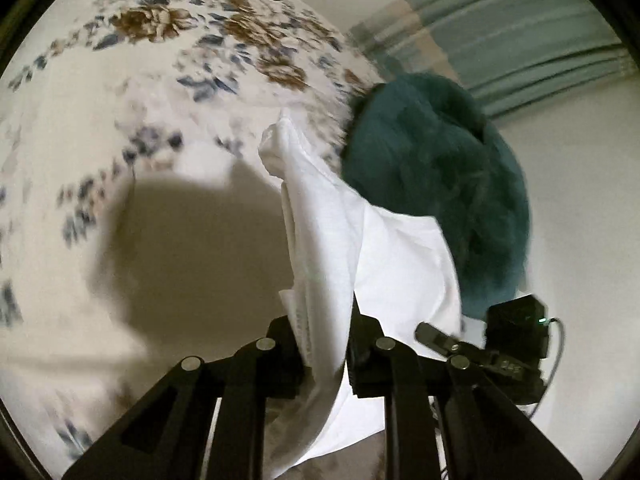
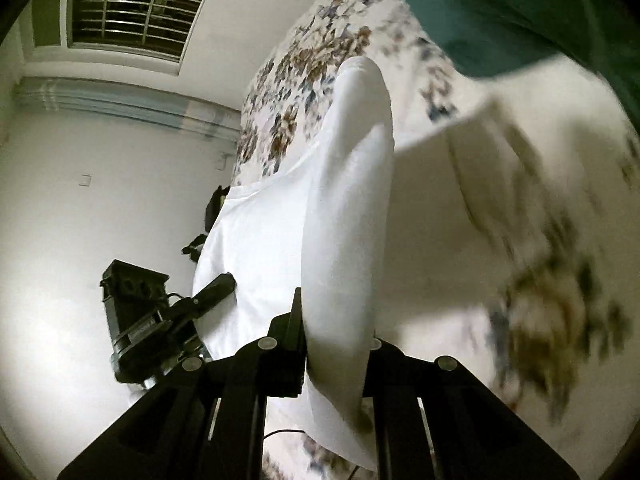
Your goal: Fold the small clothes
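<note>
A small white garment point(image 1: 320, 220) hangs lifted above the flowered bedsheet point(image 1: 160, 80) and casts a dark shadow on it. My left gripper point(image 1: 324, 316) is shut on one bunched edge of it. In the left wrist view the right gripper point(image 1: 436, 340) shows at the lower right, its fingers at the cloth's other edge. In the right wrist view the white garment point(image 2: 348, 200) rises as a folded strip from my right gripper point(image 2: 336, 320), which is shut on it. The cloth stretches left to the left gripper point(image 2: 216, 288). The cloth hides the right finger's pad.
A dark teal fuzzy blanket point(image 1: 432, 184) lies on the bed beyond the garment, also visible as a teal blanket point(image 2: 500, 12) at the top right. A barred window point(image 2: 132, 12) and white walls stand past the bed's edge. Striped curtains point(image 1: 520, 32) hang behind.
</note>
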Demonstrator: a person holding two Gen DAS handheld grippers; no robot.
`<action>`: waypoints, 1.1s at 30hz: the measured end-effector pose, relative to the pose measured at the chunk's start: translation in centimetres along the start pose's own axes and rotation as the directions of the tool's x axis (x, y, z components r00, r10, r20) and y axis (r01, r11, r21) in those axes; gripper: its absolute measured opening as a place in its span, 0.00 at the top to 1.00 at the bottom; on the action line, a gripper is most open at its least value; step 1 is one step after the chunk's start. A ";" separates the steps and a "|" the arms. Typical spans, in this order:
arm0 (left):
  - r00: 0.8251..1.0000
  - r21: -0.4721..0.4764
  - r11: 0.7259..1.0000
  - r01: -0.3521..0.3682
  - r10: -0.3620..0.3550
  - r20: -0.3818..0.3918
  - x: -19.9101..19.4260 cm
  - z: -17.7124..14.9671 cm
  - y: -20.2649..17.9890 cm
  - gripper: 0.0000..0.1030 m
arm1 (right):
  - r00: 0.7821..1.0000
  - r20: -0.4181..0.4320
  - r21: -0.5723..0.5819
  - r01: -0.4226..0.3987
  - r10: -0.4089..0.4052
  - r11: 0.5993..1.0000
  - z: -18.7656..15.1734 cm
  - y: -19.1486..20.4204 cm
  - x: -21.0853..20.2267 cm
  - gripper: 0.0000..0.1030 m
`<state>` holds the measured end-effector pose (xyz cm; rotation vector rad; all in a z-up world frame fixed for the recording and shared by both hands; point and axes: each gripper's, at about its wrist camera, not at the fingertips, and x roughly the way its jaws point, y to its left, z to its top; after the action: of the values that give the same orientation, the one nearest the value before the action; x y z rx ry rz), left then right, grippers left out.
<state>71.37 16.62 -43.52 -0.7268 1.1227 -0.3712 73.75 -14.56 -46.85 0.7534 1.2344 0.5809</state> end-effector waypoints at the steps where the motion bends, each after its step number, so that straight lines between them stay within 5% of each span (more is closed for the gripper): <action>1: 0.999 -0.008 0.999 -0.044 0.044 -0.015 1.3 1.6 1.3 0.83 | 1.000 -0.011 -0.014 0.021 -0.021 1.000 1.8 0.1 1.9 0.89; 3: 0.990 -0.021 0.992 -0.123 0.122 -0.067 3.4 2.9 3.6 0.81 | 0.997 -0.029 -0.023 0.074 -0.075 0.997 4.5 -0.6 4.6 0.89; 5: 0.964 -0.026 0.968 -0.250 0.246 -0.099 4.8 3.3 5.1 0.79 | 0.981 -0.068 -0.012 0.180 -0.180 0.984 5.8 -2.0 6.7 0.80; 6: 0.943 -0.014 0.947 -0.321 0.318 -0.099 5.1 3.2 5.7 0.74 | 0.966 -0.079 -0.009 0.245 -0.245 0.969 6.3 -2.6 7.3 0.72; 7: 0.937 -0.008 0.941 -0.338 0.336 -0.092 5.0 2.9 5.8 0.68 | 0.952 -0.068 -0.014 0.299 -0.299 0.954 6.4 -2.9 7.3 0.52; 9: 0.933 0.012 0.935 -0.356 0.356 -0.063 4.5 2.0 5.6 0.17 | 0.933 -0.037 -0.050 0.357 -0.359 0.933 5.9 -2.8 6.9 0.29; 11: 0.904 0.075 0.902 -0.425 0.427 -0.013 4.0 0.5 4.2 0.04 | 0.874 0.009 -0.130 0.483 -0.486 0.866 5.0 -1.5 6.4 0.10; 14: 0.876 0.120 0.868 -0.482 0.480 0.052 3.6 -0.8 2.6 0.02 | 0.755 0.083 -0.219 0.651 -0.651 0.727 2.0 0.2 5.2 0.03; 16: 0.843 0.135 0.832 -0.538 0.529 0.096 3.7 -1.9 1.4 0.00 | 0.690 0.128 -0.252 0.717 -0.713 0.649 0.0 1.1 4.1 0.01; 18: 0.830 0.145 0.818 -0.557 0.545 0.114 3.3 -2.0 0.8 0.00 | 0.642 0.177 -0.265 0.761 -0.746 0.592 -1.2 2.2 3.3 0.00; 22: 0.795 0.191 0.772 -0.607 0.590 0.141 2.1 -4.1 -2.1 0.00 | 0.599 0.222 -0.262 0.796 -0.769 0.545 -4.0 4.5 0.3 0.00; 33: 0.769 0.215 0.741 -0.637 0.591 0.242 -7.2 -10.7 -11.9 0.00 | 0.552 0.350 -0.215 0.834 -0.757 0.509 -10.6 13.2 -10.5 0.00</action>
<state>59.75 8.85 -32.97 -0.0911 1.0625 0.0983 60.99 -12.06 -31.79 -0.1370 1.0802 -0.0788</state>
